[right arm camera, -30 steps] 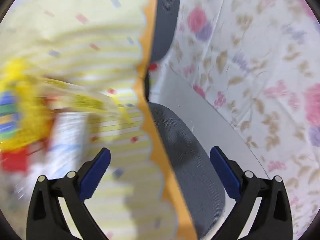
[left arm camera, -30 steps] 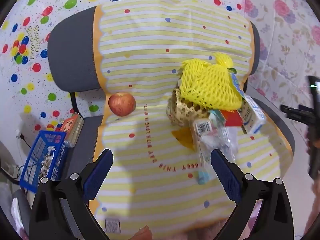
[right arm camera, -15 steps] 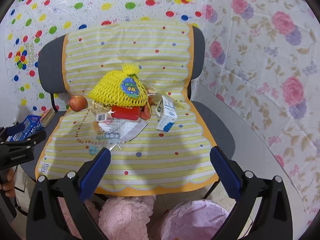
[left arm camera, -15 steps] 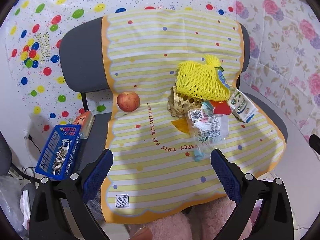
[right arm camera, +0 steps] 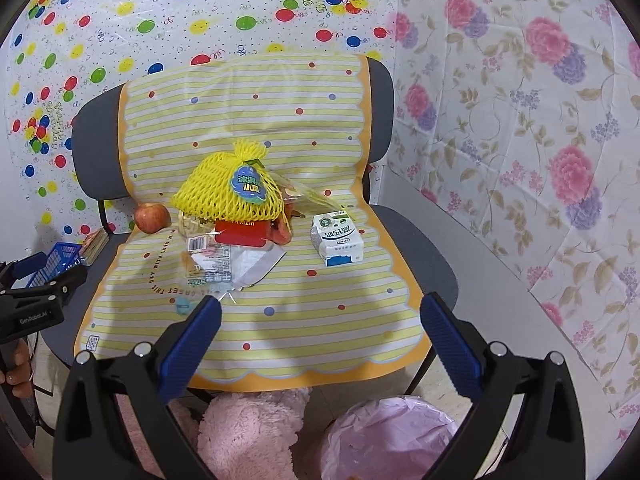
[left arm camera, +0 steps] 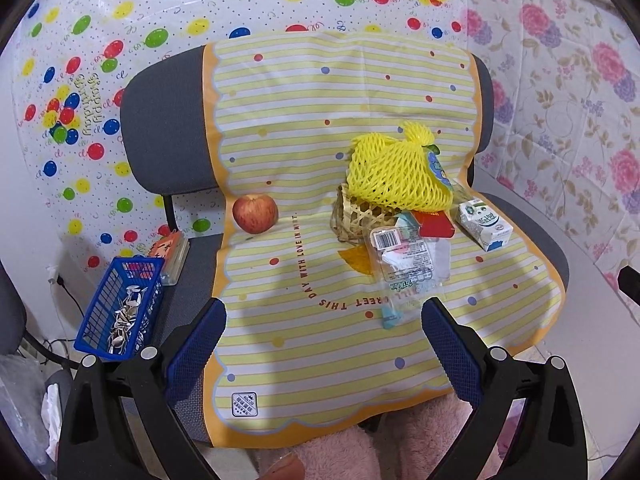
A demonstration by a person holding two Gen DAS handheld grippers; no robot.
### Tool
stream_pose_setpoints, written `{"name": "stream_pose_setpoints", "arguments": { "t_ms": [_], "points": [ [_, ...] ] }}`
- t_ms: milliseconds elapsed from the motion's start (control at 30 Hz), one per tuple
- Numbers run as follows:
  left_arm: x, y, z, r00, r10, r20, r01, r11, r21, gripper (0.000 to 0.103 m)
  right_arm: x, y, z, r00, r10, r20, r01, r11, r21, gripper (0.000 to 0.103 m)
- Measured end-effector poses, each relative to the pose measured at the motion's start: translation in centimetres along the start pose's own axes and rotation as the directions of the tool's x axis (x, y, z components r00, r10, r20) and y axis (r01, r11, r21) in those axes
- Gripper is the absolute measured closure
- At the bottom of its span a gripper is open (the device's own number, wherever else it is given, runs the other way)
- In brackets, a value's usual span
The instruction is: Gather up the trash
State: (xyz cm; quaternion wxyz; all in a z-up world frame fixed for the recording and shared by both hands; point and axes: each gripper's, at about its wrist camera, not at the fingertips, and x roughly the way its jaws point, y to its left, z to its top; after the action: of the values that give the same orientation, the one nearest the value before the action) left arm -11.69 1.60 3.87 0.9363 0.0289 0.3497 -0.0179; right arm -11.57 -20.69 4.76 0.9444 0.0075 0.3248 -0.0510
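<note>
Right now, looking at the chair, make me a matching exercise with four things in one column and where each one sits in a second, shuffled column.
Things:
1. apple
2. milk carton
3. yellow mesh bag
4. pink-lined bin

Places:
A. on the floor, in front of the chair
B. on top of the pile, over the woven basket
C. alone at the left edge of the striped mat
D. on the mat, right of the pile

Pairs: 1-C, 2-D, 3-B, 4-A

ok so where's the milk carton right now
The milk carton lies on the striped mat on the chair seat, right of the yellow net bag and red packet.
</note>
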Motion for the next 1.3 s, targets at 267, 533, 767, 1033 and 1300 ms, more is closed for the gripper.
{"name": "stream_pose_setpoints", "arguments": {
  "t_ms": [267,533,767,1033,1300],
  "points": [
    [-0.01,-0.03,0.00,1.000,0.002,0.000,-0.002,1.000,0.000,0.006,-0.06,-0.46,0.31,1.000,0.002,0.001,-0.002,1.000,0.000,0.006],
    [-0.01,-0.01,-0.01,1.000,-0.001,0.000,0.001,1.000,0.001,0.006,-0.14,-0.74,0.30,1.000,0.002,-0.002,-0.002,1.000,0.002,0.006],
    [0.00,-0.01,-0.05,1.000,0.001,0.001,-0.001,1.000,0.000,0.006,0.16,-0.25,0.16,1.000,0.003,-0.015,-0.003,1.000,-0.011,0.006],
    [-0.03,0.22,0.06,1.000,-0.001,0.000,0.001,1.000,0.001,0.006,0.21,0.06,-0.03,1.000,0.001,-0.015,-0.001,1.000,-0.019,0.006],
    [-0.07,0.24,0.08,1.000,-0.001,0.001,0.001,1.000,0.000,0.006,0.26,-0.16,0.08,1.000,0.000,-0.015,0.000,1.000,-0.021,0.006]
  ]
}}
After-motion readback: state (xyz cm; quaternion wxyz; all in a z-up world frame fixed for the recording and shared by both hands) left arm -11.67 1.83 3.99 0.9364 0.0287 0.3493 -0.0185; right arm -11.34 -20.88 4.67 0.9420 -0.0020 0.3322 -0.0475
